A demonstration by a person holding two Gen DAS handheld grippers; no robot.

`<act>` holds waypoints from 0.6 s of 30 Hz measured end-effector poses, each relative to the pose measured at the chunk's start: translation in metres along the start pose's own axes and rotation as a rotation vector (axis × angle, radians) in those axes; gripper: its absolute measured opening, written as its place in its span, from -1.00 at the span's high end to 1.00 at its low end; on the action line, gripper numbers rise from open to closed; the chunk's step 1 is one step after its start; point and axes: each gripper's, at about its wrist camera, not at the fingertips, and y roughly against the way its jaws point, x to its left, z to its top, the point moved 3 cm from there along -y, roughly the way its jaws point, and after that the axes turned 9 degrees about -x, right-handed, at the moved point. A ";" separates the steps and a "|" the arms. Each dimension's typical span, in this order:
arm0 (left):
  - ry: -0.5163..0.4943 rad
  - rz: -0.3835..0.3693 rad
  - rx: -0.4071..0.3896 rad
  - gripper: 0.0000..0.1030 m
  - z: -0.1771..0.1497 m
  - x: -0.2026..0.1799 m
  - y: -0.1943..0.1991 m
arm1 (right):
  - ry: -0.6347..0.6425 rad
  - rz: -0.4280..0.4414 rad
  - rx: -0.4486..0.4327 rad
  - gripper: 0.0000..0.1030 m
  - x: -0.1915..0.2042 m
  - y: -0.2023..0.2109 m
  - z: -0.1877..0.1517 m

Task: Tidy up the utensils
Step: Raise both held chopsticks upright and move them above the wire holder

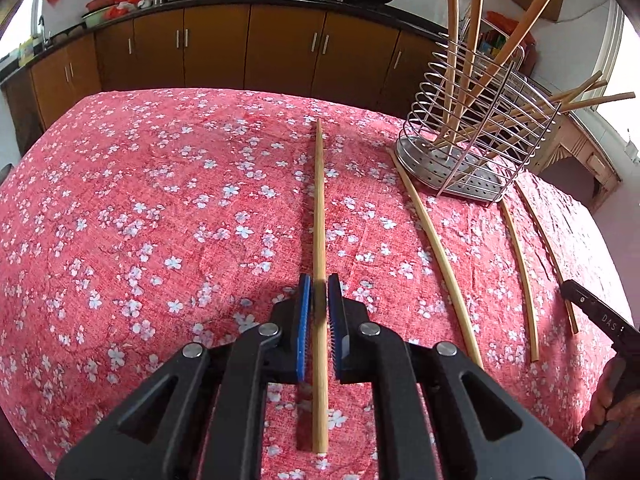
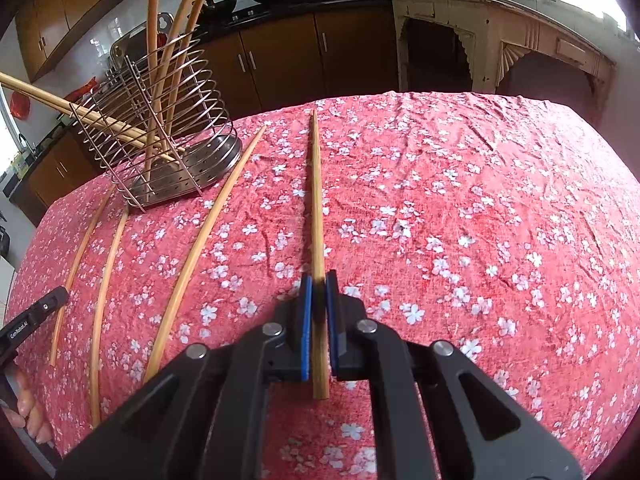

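A red tablecloth (image 1: 160, 208) printed with small white blossoms covers the whole table, with brown kitchen cabinets (image 1: 216, 48) and a dark counter running behind it. On the cloth stands a wire utensil rack (image 1: 476, 136) on a perforated steel base, upright, with several chopsticks already in it: some stand steeply in the rounded end, others lean out low over the far rim. Three loose chopsticks lie flat on the cloth by the rack, roughly side by side, their long axes running from the rack's foot back toward the person; the longest-looking one (image 1: 436, 248) starts just at the rack's base, and the other two (image 1: 524, 284) lie past the rack's nearer corner. The left gripper (image 1: 320, 284) points down at the cloth and its blue pads are squeezed narrow on a chopstick (image 1: 319, 200), which lies along the gripper's own line, thin end pointing away toward the cabinets, thick end reaching back under the tool. The right gripper (image 2: 319, 280) is likewise clamped tight on its own chopstick (image 2: 316, 192), long axis straight ahead, tapered tip toward the table's far edge, blunt end just behind the pads. Whether either held stick touches the cloth I cannot tell. Each view catches the other tool's black body at its edge, with a hand (image 2: 28, 412) wrapped round the handle.
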 end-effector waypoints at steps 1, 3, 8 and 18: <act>0.002 -0.001 0.000 0.81 0.001 0.000 0.001 | 0.000 -0.001 0.000 0.84 0.001 0.000 0.000; -0.001 0.002 0.000 0.81 0.002 0.003 0.002 | 0.005 -0.006 0.000 0.84 0.001 0.000 0.000; -0.025 0.022 0.001 0.79 0.000 -0.006 0.000 | 0.015 -0.015 0.000 0.84 0.002 0.000 0.000; -0.020 0.013 0.003 0.76 0.001 -0.008 -0.001 | -0.004 0.001 0.000 0.84 0.000 0.000 0.000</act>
